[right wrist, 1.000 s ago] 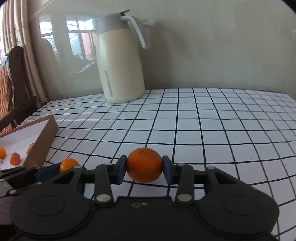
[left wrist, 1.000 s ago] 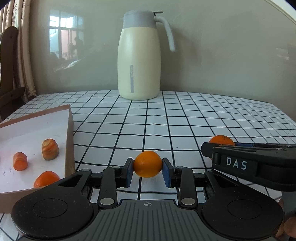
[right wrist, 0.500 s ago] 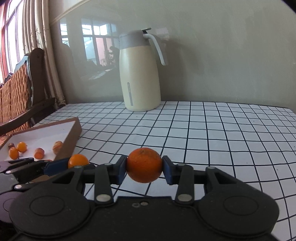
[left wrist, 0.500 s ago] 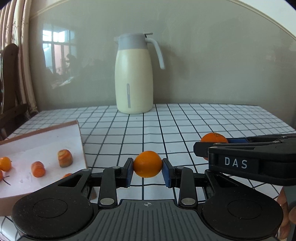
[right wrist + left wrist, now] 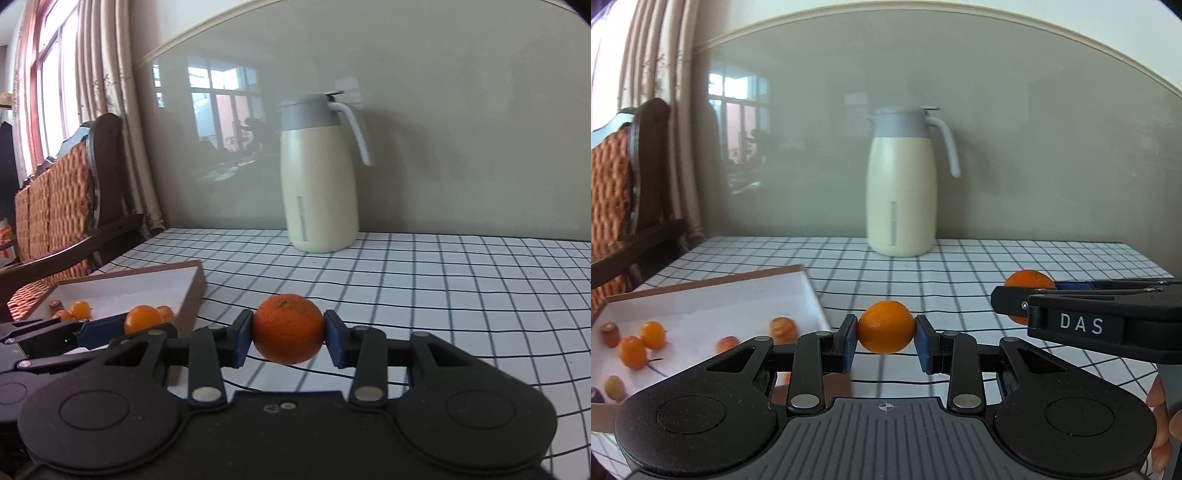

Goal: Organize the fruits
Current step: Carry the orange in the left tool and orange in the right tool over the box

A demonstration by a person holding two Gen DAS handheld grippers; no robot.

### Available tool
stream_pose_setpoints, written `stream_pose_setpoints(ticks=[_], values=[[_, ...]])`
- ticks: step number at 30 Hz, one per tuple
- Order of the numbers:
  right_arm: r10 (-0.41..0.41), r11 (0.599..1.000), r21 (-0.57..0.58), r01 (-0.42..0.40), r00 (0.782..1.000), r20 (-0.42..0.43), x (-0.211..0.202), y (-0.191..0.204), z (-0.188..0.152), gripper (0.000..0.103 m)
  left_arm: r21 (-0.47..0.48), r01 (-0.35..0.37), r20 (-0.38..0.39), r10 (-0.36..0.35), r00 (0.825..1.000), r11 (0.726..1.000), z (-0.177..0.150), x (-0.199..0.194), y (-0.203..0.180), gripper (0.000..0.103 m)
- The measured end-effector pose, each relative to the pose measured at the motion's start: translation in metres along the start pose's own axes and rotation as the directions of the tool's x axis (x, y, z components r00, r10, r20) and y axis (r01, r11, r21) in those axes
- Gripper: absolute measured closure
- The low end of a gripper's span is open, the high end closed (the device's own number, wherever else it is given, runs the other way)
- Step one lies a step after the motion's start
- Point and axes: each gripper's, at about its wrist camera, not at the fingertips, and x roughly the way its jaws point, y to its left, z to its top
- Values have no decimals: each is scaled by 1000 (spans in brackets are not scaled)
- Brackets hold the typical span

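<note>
Both cameras ride low behind their own fingers, close over the checked desk, facing the cream jug at the wall. Each catches the other tool at its edge, and both share the jug and the tray on the left.

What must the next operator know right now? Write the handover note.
Left tool: shut on the small orange, held off the table.
Right tool: shut on the larger orange, also held off the table.
Tray: on the left of the checked table; several small fruits already lie in it.
Thermos jug: at the back, out of the way.
Left to do: set both oranges in the tray.
</note>
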Motion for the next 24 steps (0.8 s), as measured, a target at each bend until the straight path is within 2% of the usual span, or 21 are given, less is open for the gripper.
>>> stream_pose_setpoints(ticks=[13, 24], values=[[160, 986, -48, -160, 987, -14, 11, 55, 0, 71, -50, -87, 0, 87, 996, 995, -9, -24, 51, 70], [227, 970, -82, -229, 973, -39, 27, 91, -7, 71, -105, -159, -18, 157, 987, 982, -20, -31, 89, 70]])
